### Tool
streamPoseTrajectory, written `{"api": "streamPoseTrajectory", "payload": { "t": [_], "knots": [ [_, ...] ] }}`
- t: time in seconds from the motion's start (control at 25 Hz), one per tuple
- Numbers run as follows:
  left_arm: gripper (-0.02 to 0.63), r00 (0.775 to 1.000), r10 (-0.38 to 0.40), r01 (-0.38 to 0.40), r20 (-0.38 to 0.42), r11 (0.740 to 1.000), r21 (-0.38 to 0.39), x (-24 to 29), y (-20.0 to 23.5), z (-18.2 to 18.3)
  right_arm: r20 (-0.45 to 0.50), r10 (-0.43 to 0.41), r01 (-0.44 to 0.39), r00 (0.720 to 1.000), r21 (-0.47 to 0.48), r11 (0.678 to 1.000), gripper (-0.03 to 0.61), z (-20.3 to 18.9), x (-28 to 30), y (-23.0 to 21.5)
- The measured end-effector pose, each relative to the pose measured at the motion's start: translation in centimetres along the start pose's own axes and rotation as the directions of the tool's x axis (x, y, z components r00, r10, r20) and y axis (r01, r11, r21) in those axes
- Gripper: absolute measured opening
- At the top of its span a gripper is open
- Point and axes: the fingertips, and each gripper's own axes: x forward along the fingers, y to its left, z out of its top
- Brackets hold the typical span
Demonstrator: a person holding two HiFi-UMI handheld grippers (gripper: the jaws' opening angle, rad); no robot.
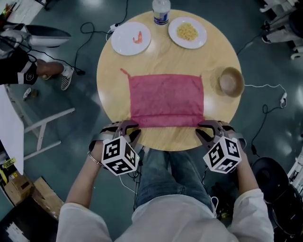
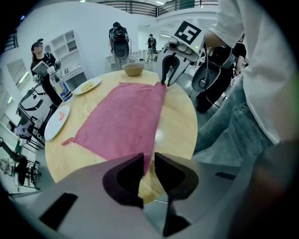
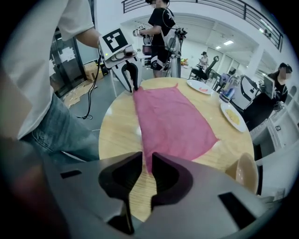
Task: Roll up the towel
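**Towel on round table, one hand-held gripper at each near corner**

Item 1. Round table (image 1: 161, 61) of pale wood, taken as the reference for all places below.

Item 2. Rectangular pinkish-red cloth towel (image 1: 165, 99), laid flat across the middle of the table and reaching close to the table's near edge. A narrow band is seen turned over along the side nearest that edge. A small loop is seen at the towel's far left corner.

Item 3. Left hand-held gripper (image 1: 127, 125), grey, with a black-and-white marker cube, held at the near edge of the table towards the left and pointed steeply down. Its jaws are seen a narrow slot apart in the left gripper view (image 2: 148, 158); the towel's (image 2: 126, 121) near left corner lies in line with the slot and is not pinched.

Item 4. Right hand-held gripper (image 1: 208, 126), of the same make, held at the near edge of the table towards the right. In the right gripper view (image 3: 147, 161) its jaws are likewise slightly parted over the towel's (image 3: 173, 121) near right corner, without pressing on it.

Item 5. White round plate with a small red piece (image 1: 131, 38), at the table's far left edge.

Item 6. White round plate of yellow food (image 1: 187, 32), at the table's far edge.

Item 7. Clear plastic bottle (image 1: 161, 12), at the table's far edge, between the two plates.

Item 8. Brown wooden bowl (image 1: 230, 82), at the table's right edge.
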Motion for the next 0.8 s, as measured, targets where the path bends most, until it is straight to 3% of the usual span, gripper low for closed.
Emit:
{"api": "streamPoseTrajectory", "payload": {
  "t": [0.48, 0.8],
  "knots": [
    [0.058, 0.998, 0.058, -0.057, -0.014, 0.997, 0.052, 1.2, 0.5, -0.4, -0.033, -0.006, 0.004, 0.999, -0.061, 0.998, 0.048, -1.1, 2.2, 0.2],
    [0.029, 0.998, 0.064, -0.064, -0.004, 0.998, -0.001, 0.9, 0.2, -0.5, -0.03, 0.017, -0.017, 0.999, -0.012, 1.0, 0.015, -0.9, 1.8, 0.5]
  ]
}}
